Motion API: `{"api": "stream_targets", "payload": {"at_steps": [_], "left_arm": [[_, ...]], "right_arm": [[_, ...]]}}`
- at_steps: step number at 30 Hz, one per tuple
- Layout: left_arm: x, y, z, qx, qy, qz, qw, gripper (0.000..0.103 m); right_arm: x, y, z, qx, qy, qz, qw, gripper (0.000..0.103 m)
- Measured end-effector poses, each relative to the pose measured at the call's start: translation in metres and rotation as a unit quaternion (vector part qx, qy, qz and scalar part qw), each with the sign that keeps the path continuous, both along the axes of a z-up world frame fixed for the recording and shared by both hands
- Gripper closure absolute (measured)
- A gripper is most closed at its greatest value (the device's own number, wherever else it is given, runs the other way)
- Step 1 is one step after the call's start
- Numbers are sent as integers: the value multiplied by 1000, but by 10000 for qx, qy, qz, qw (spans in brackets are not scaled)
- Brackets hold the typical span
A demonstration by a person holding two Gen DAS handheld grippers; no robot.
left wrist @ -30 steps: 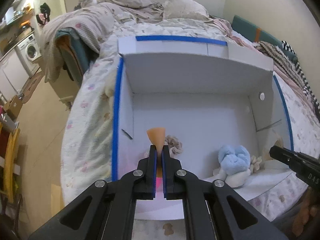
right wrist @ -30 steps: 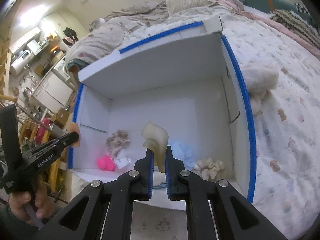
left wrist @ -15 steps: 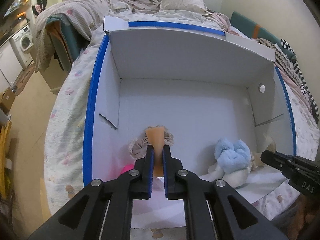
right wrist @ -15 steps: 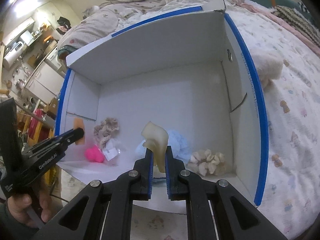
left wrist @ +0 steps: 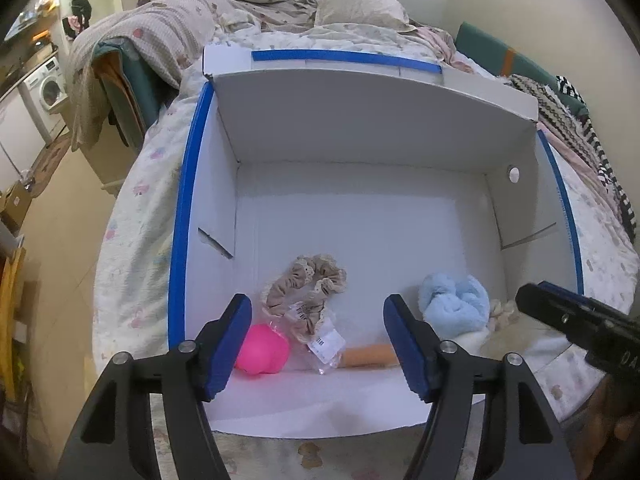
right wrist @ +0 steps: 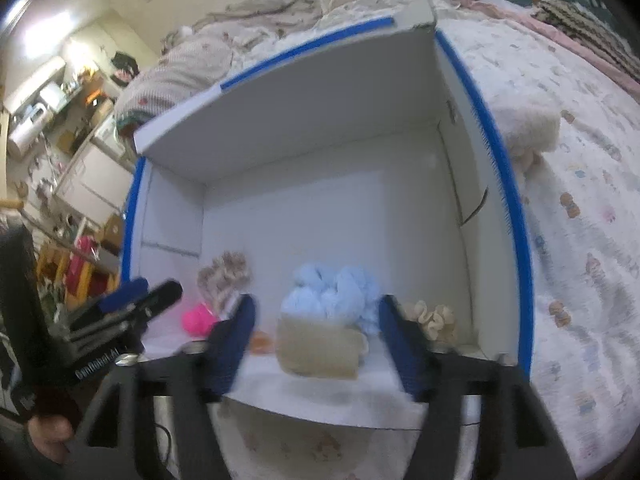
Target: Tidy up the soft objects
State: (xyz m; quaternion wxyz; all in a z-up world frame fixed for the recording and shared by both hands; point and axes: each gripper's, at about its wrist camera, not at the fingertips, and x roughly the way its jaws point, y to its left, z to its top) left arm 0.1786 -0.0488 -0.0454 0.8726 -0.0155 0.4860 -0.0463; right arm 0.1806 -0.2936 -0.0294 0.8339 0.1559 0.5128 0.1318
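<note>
**Dropping soft things into the box**

Sitting on the bed point(left wrist: 132, 264) is a big white box point(left wrist: 360, 220) with blue tape on its rim. Both grippers hang over its near edge and point down into it.

The left gripper point(left wrist: 318, 340) has just been opening. Its blue fingers point(left wrist: 228, 344) now stand wide apart, and nothing is squeezed between them. Below them, on the box floor, lies an orange piece point(left wrist: 370, 357). Just left of it are a clear bag with a tag point(left wrist: 324, 340) and a pink ball point(left wrist: 262, 354). A tan scrunchie point(left wrist: 306, 284) lies behind the bag and touches it.

The right gripper point(right wrist: 314, 340) has just been opening too. Its fingers point(right wrist: 400, 344) are wide apart and press on nothing. Between them you can see a cream piece point(right wrist: 318, 350) down in the box. It is blurry. Right behind it sits a blue fluffy toy point(right wrist: 332, 292). A cream scrunchie point(right wrist: 434, 318) lies to the right, near the box wall.

A fluffy cream thing point(right wrist: 528, 128) lies on the bed outside the box, by its right wall. A hand point(right wrist: 48, 432) holds the left gripper's handle.
</note>
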Motion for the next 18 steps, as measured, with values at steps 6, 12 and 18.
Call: {"api": "stream_targets", "payload": {"at_steps": [6, 12, 18], "left_arm": [[-3, 2, 3, -58, 33, 13, 10000, 37], [-11, 11, 8, -111, -88, 140, 9998, 37], [-26, 22, 19, -113, -322, 226, 9992, 37]], "right_arm": [[2, -6, 5, 89, -53, -230, 9997, 0], [0, -6, 10, -61, -238, -376, 9990, 0], [-6, -5, 13, 40, -300, -535, 9981, 0]]}}
